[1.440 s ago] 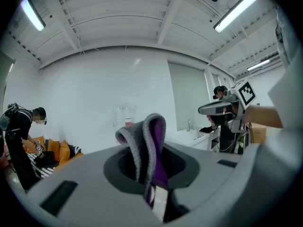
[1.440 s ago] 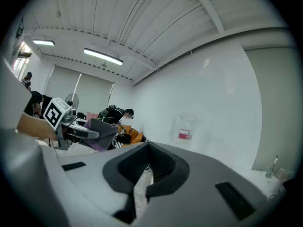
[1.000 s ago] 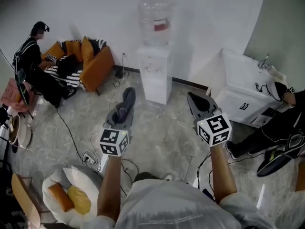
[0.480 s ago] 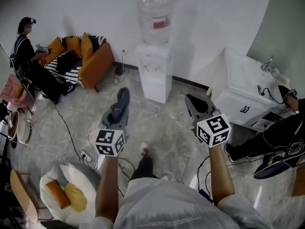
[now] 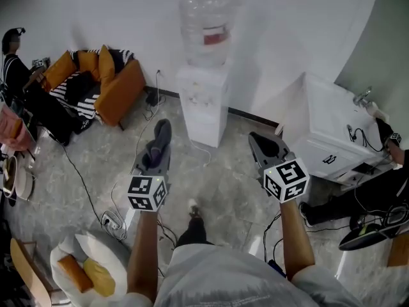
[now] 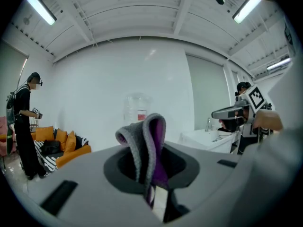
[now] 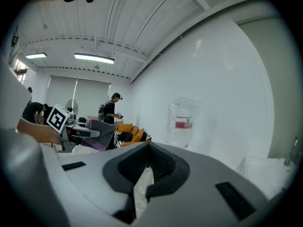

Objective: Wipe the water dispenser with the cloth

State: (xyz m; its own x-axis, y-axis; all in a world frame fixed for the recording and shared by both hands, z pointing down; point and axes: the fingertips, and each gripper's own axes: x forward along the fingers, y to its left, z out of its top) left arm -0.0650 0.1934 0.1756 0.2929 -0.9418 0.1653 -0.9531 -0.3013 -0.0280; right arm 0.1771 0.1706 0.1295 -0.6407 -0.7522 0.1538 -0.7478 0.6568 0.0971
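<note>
Cloth (image 6: 144, 143) in left gripper (image 5: 158, 147), water dispenser (image 5: 203, 104) ahead, seemingly apart

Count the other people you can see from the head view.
2. A person in black stands far left beside the orange sofa; a second person is at the right edge, reaching toward the white sink. Others may be outside this view.

No wording is coming through legibly: a red label (image 5: 214, 38) is showing on the bottle (image 5: 206, 15) atop the water dispenser (image 5: 203, 107), its print proving too small and blurred to read.
</note>
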